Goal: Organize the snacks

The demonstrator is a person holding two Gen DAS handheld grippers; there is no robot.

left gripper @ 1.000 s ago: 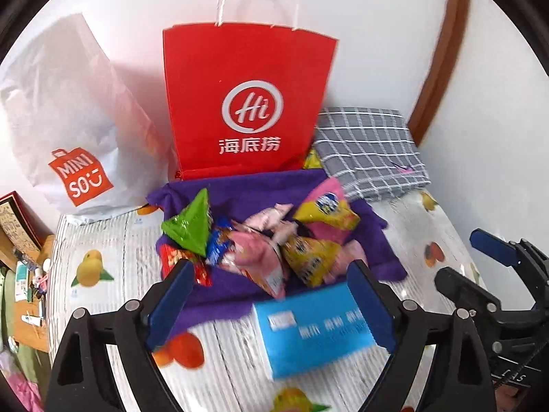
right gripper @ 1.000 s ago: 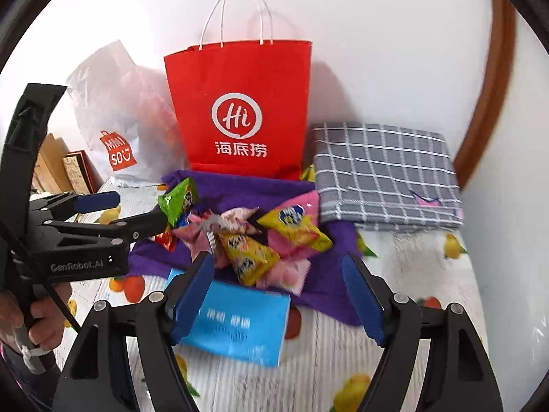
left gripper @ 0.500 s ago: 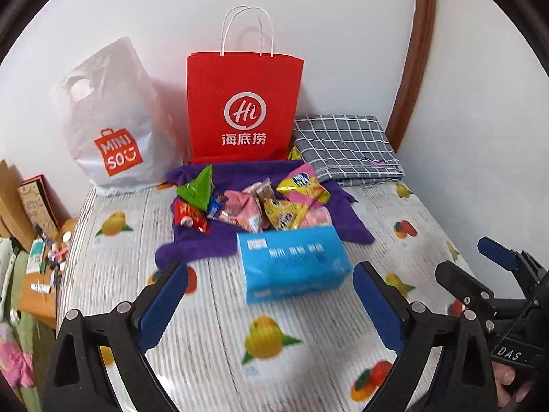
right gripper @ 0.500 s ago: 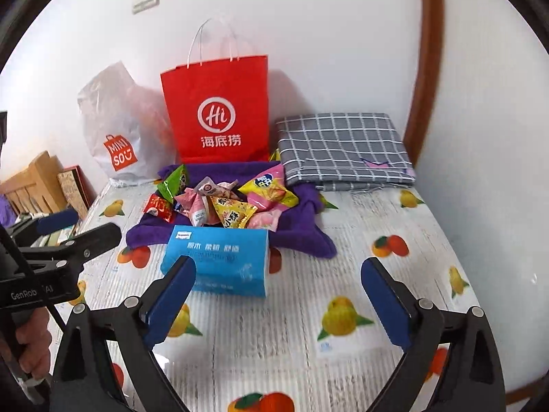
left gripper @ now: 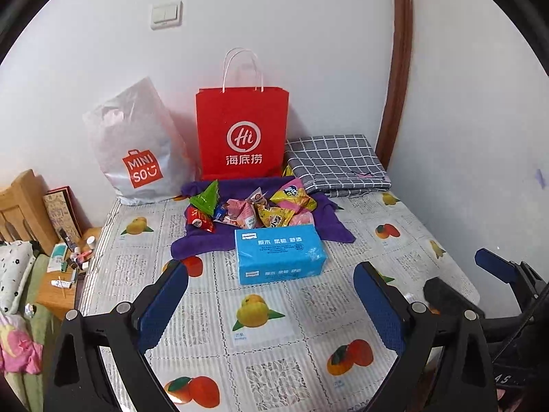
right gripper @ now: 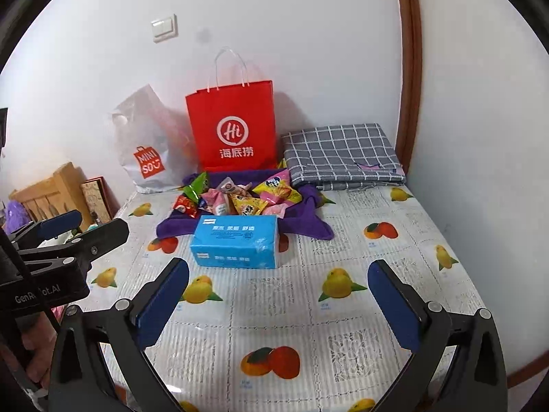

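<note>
I find the left gripper [left gripper: 271,300] with its fingers wide apart and nothing between them, poised over bare fruit-print tablecloth [left gripper: 274,343]. The right gripper [right gripper: 278,297] is likewise spread to its fullest; its jaws have just been opening further, and the gap between them is empty too. Each tool shows at the edge of the other's view, side by side, both well short of the goods.

The snacks [left gripper: 254,207] lie heaped on a purple cloth [left gripper: 199,243] towards the far end of the table: a green triangular packet [left gripper: 206,199] at the left of the heap, a red packet [left gripper: 199,219] below it, pink and yellow packets through the middle and right. I cannot read most of the labels.

A blue tissue pack [left gripper: 279,254] sits just in front of the pile, its far edge on or against the purple cloth; I cannot tell which. Behind the cloth a red paper bag [left gripper: 242,134] with white handles stands upright against the wall. A white plastic bag [left gripper: 137,147] with an orange logo leans to its left. A folded grey checked fabric [left gripper: 336,161] lies to the right, in the corner.

A light switch [left gripper: 166,13] is mounted on the wall above. In the right wrist view, part of a hand [right gripper: 31,357] shows beneath the left tool
</note>
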